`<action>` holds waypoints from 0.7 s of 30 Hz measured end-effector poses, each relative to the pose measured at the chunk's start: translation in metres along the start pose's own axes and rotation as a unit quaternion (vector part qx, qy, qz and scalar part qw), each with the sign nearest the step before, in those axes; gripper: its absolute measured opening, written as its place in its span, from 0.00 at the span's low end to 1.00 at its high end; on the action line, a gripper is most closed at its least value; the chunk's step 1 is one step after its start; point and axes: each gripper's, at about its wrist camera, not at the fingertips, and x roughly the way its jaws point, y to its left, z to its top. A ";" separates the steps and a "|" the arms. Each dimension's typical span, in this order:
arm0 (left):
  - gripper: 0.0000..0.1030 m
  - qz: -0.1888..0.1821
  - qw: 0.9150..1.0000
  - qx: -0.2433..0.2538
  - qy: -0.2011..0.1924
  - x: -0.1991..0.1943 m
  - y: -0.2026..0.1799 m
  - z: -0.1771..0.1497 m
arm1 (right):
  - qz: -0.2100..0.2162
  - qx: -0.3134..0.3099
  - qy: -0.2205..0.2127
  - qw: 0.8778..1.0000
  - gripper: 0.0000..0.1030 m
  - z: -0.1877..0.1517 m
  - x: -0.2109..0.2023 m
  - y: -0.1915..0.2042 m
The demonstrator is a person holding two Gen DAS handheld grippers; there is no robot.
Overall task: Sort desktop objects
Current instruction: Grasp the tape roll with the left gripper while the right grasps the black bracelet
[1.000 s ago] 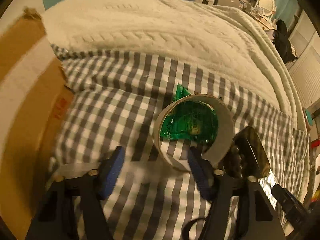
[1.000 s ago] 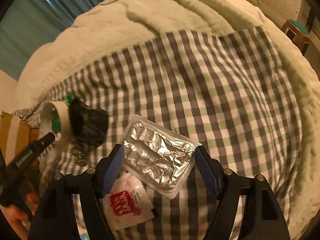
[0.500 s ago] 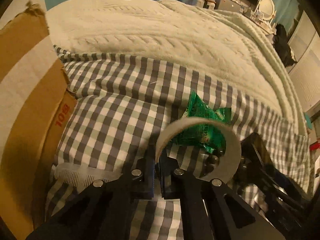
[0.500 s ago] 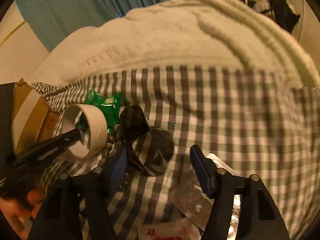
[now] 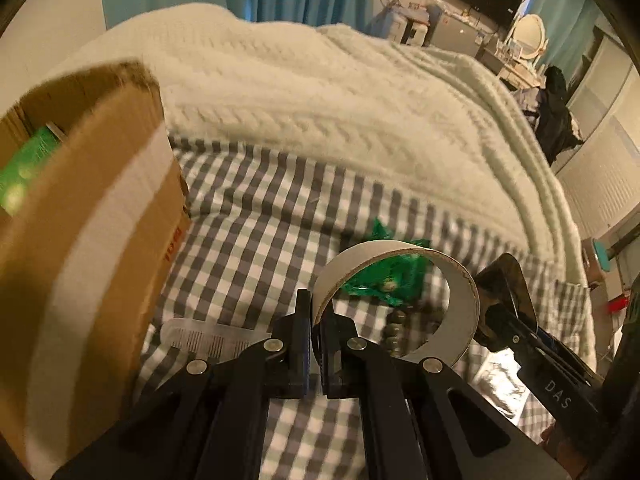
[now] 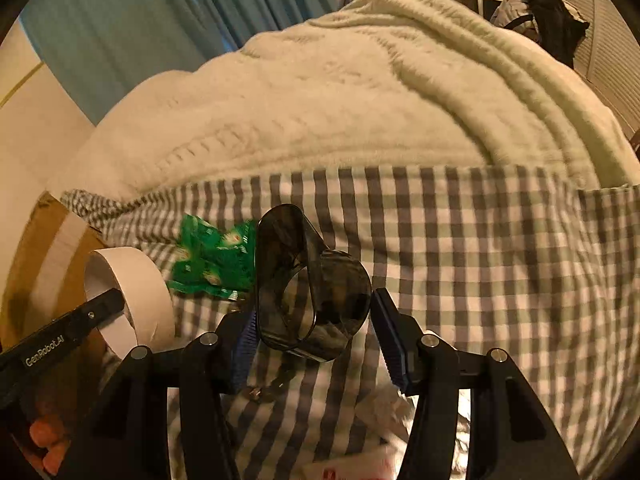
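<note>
- Left gripper [image 5: 316, 344]: you are pinching the near wall of the tape ring [image 5: 400, 304], jaws nearly shut with only the cardboard between them. A second ago they were wide apart around it; now the ring is riding up off the cloth [image 5: 256, 232].
- Tape ring: you are carrying it tilted, with the green packet [image 5: 384, 280] showing through its hole and lying on the cloth behind it.
- Box [image 5: 80, 240]: it is standing just left of your left gripper, open at the top with something green inside. It looks like the likely drop for the ring; you are swinging that way.
- Right gripper [image 6: 312, 340]: you are holding the jaws wide around the dark glasses [image 6: 308, 292], no longer over the foil pack. Whether either pad is touching them I cannot tell; the grasp is not yet made.
- Beads [image 5: 394, 328]: they are lying beneath the ring, near the glasses.
- Comb [image 5: 208, 336]: it is lying flat beside the box, untouched.
- Foil pack [image 5: 496, 384]: it is lying low at the right in the left view.
- Meaning: one item is leaving the cloth, and a second is lined up.
</note>
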 end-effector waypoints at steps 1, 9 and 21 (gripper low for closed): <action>0.03 -0.003 1.000 0.000 -0.003 -0.006 -0.001 0.001 | 0.001 0.005 -0.003 1.000 0.51 0.001 -0.009 0.001; 0.03 -0.040 0.998 -0.008 -0.050 -0.091 0.004 0.032 | 0.012 -0.037 -0.056 0.998 0.51 0.027 -0.108 0.055; 0.03 0.022 0.992 -0.018 -0.120 -0.210 0.116 0.069 | 0.133 -0.144 -0.098 0.976 0.51 0.044 -0.199 0.236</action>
